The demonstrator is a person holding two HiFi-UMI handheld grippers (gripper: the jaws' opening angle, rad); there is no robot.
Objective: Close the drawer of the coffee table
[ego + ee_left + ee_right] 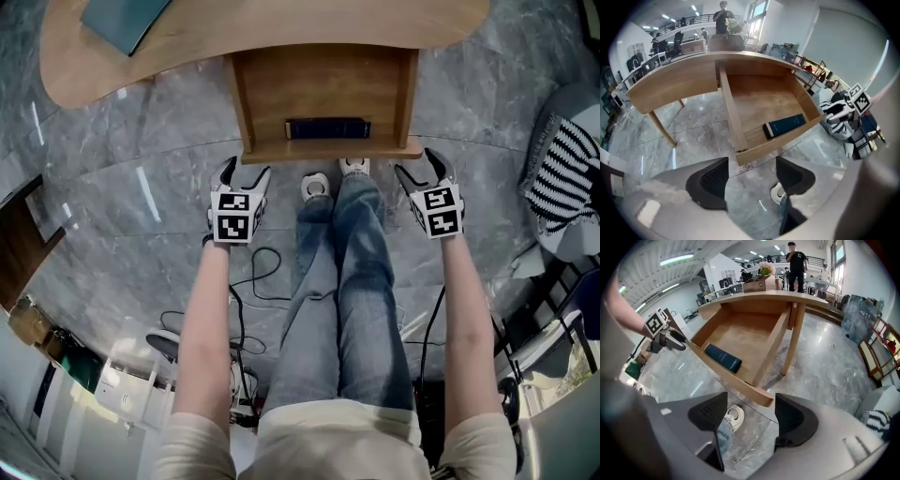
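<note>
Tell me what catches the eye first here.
The open drawer stands pulled out of the wooden table at the top of the head view, with a dark blue book lying along its front. The left gripper and the right gripper hang at either end of that drawer front, jaws apart and gripping nothing. The person's jeans show between them.
</note>
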